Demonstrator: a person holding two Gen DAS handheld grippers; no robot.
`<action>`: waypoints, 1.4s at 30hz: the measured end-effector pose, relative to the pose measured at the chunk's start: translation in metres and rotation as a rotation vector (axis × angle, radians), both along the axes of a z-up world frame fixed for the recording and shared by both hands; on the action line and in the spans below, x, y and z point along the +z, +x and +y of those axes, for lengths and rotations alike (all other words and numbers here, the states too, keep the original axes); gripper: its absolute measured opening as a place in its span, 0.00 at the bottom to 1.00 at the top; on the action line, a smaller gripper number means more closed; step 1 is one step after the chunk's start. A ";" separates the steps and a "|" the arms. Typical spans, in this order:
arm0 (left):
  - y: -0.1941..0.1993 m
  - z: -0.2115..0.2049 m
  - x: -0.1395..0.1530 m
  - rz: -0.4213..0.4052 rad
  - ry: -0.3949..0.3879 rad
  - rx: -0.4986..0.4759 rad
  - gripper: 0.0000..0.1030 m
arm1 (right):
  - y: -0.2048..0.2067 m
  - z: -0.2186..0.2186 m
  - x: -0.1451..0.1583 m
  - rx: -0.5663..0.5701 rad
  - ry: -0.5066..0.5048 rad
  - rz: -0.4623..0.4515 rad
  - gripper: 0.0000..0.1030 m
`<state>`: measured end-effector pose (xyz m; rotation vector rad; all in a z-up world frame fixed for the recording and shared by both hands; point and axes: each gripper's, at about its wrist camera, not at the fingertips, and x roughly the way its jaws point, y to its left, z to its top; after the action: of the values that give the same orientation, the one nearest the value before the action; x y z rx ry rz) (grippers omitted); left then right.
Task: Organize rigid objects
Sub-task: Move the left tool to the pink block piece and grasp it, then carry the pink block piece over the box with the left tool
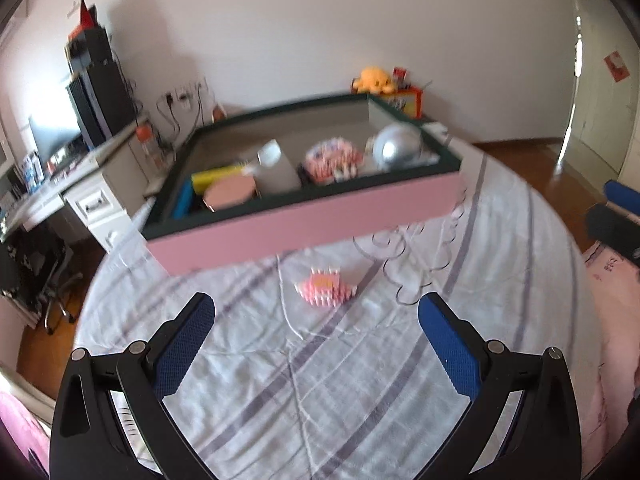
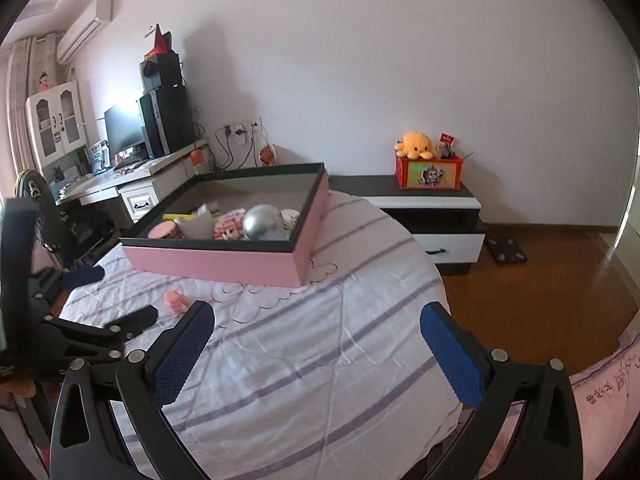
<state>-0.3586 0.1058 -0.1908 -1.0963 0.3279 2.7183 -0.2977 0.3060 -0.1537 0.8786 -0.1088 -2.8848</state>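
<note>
A pink storage box with a dark rim (image 1: 304, 232) (image 2: 224, 260) sits on the striped bed. It holds a silver ball (image 1: 400, 146) (image 2: 264, 222), a pink block figure (image 1: 334, 158), a grey cup (image 1: 276, 170), a round pink tin (image 1: 230, 194) and yellow and blue items. A small pink block piece (image 1: 326, 286) (image 2: 178, 300) lies on the bedcover in front of the box. My left gripper (image 1: 316, 304) is open and empty, just short of this piece; it also shows in the right wrist view (image 2: 116, 296). My right gripper (image 2: 318, 312) is open and empty over the bedcover.
A clear wavy plastic piece (image 1: 404, 264) (image 2: 260, 292) lies by the box's front corner. A desk with monitor and speakers (image 2: 160, 128) stands at the left. A low cabinet (image 2: 424, 216) with a toy box stands behind the bed. Wooden floor (image 2: 540, 280) lies to the right.
</note>
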 end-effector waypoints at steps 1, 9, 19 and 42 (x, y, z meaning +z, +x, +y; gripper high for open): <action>-0.004 0.000 -0.006 -0.017 0.000 0.005 1.00 | -0.001 0.002 -0.002 -0.002 -0.002 -0.006 1.00; -0.036 -0.003 -0.029 -0.102 0.014 0.017 0.79 | -0.028 0.010 -0.017 -0.001 -0.004 -0.050 1.00; -0.036 -0.003 -0.014 -0.076 0.015 -0.102 0.43 | -0.065 0.004 -0.015 0.002 0.017 -0.076 1.00; -0.099 -0.051 0.070 0.095 0.008 -0.115 0.43 | -0.212 -0.020 -0.017 -0.010 0.049 -0.243 0.46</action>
<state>-0.4576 0.0553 -0.1211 -0.9182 0.3824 2.6721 -0.5093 0.2862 -0.1709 1.2383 -0.0656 -2.7880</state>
